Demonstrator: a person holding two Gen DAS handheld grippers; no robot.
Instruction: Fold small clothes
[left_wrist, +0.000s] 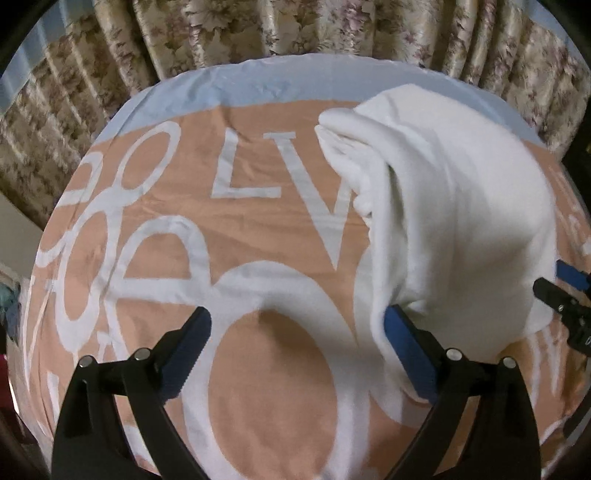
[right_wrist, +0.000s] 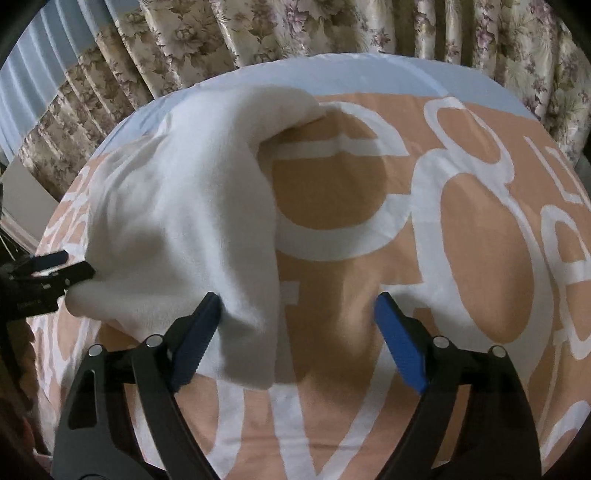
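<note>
A small white garment (left_wrist: 458, 206) lies bunched on a bed sheet, at the right of the left wrist view and at the left of the right wrist view (right_wrist: 177, 206). My left gripper (left_wrist: 297, 325) is open; its right finger (left_wrist: 406, 350) touches the garment's near left edge. My right gripper (right_wrist: 297, 308) is open; its left finger (right_wrist: 195, 332) presses against the garment's near right edge. Each gripper shows at the edge of the other's view, the right one (left_wrist: 565, 299) and the left one (right_wrist: 44, 280), close to the cloth.
The bed sheet (left_wrist: 258, 236) is peach with big white letters and a pale blue far border. Flowered curtains (left_wrist: 258, 29) hang behind the bed. The bed's edges curve away at both sides.
</note>
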